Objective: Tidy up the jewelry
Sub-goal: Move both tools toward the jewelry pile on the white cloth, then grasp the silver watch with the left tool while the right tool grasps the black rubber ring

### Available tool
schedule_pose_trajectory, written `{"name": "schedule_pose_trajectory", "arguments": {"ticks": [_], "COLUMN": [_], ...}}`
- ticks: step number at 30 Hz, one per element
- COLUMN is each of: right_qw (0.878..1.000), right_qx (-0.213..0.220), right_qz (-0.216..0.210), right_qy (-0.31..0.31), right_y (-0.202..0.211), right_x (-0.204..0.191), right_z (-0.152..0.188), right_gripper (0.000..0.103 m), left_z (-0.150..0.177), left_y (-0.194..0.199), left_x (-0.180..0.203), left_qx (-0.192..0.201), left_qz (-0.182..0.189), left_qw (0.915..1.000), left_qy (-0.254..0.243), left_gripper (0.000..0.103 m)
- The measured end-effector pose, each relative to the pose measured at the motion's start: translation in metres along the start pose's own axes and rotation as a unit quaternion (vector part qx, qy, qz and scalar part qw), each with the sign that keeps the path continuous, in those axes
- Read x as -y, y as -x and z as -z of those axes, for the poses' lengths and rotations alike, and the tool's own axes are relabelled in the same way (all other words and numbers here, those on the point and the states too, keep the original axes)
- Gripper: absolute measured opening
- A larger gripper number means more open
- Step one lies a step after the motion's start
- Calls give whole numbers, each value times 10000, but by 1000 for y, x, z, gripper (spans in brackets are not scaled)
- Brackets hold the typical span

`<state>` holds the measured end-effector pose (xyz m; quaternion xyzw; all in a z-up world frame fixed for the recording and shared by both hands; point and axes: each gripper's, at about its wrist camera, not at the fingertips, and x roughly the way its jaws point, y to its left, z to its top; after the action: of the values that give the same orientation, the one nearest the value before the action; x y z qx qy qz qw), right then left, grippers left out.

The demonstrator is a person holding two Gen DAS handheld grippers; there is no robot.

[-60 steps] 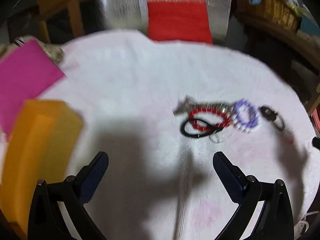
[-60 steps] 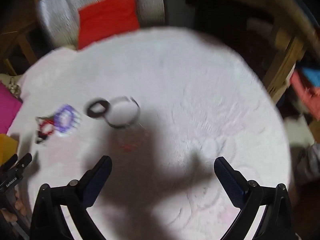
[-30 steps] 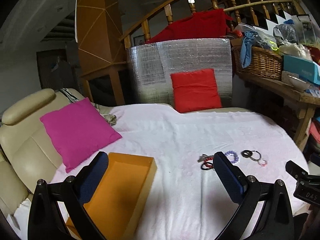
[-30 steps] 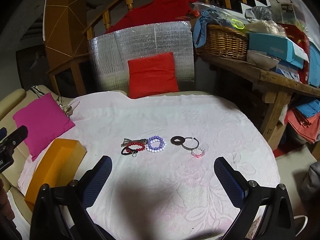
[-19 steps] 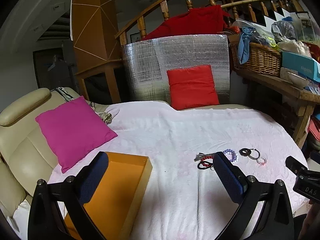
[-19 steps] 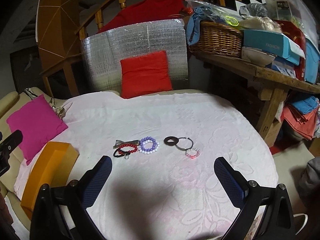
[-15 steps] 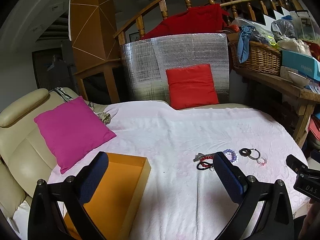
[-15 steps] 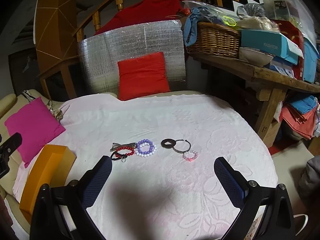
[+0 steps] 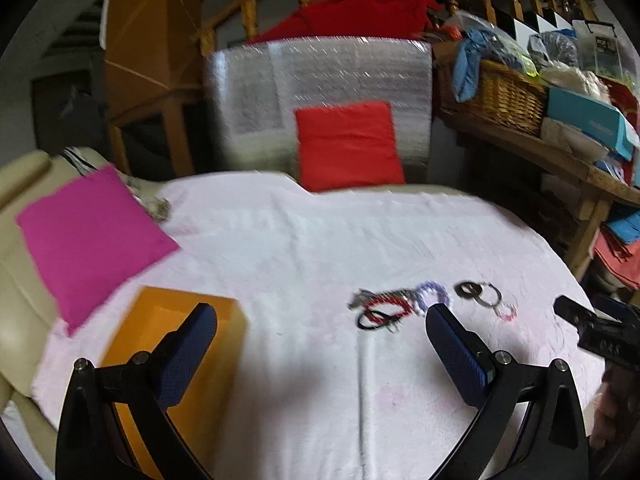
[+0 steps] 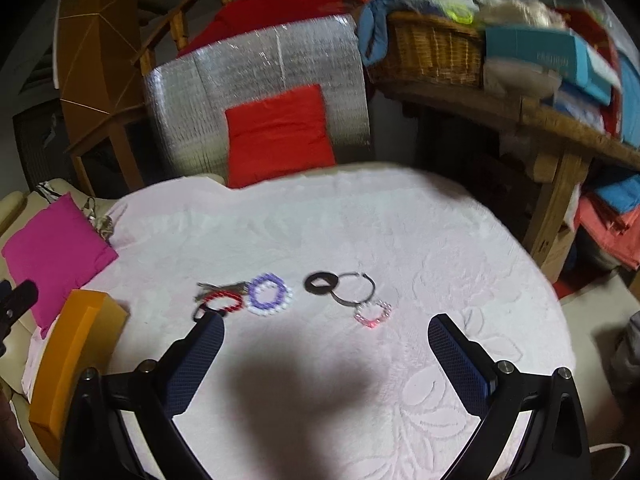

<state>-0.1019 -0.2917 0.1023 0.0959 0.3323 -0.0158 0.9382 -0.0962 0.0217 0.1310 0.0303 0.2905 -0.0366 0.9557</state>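
Observation:
Several bracelets lie in a row on the white cloth: a red and black one (image 10: 220, 303), a purple and white bead one (image 10: 269, 294), a black ring (image 10: 320, 282), a thin metal bangle (image 10: 356, 287) and a pink bead one (image 10: 373, 313). The same row shows in the left wrist view, with the red and black one (image 9: 382, 312) beside the purple one (image 9: 430, 294). An orange box (image 9: 176, 364) stands open at the left. My left gripper (image 9: 320, 328) is open and empty. My right gripper (image 10: 325, 338) is open and empty, just short of the bracelets.
A pink cushion (image 9: 86, 236) lies at the left on a cream sofa, a red cushion (image 9: 348, 146) leans on a silver foil panel behind. A wooden shelf with a wicker basket (image 10: 434, 50) and boxes runs along the right. The cloth's edge (image 10: 552, 292) drops off at the right.
Both cameras have tilted down and moved closer to the cloth; the bracelets and orange box now sit larger and nearer the fingers. Nothing on the cloth has moved.

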Motion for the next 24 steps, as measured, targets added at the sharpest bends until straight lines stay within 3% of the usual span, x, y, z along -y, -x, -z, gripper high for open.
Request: {"name": "schedule_pose_trajectory", "arguments": {"ticks": [3,10,15,21,24], "right_qw": [9991,9905,9770,9576,9497], "right_qx": [-404,-897,-1241,-1580,-1753], "right_qz": [52,-670,-1135,-1480,-1548], "right_qy": [-137,-803,-1308,-1903,-2083], "right_y": [-37,-101,-139,-182,-198], "right_x": [21,42,47,56,58], "right_z": [0,-16,-30,-39,-40], "right_gripper": [103,102,84,77,68], "left_z": [12,17,16,13,7], "left_y": [-33,-94,-124,-158,-176], "left_x": [1,5,7,17,22], "left_qx": [-298,-702,-851,-1020,-1053], "left_qz": [201,170,291,616,684], "left_qw": [9994,9971,9951,9918,9900], "left_qy": [3,-250,-405,-471,-636], "left_gripper": [103,103,103,102,100]}}
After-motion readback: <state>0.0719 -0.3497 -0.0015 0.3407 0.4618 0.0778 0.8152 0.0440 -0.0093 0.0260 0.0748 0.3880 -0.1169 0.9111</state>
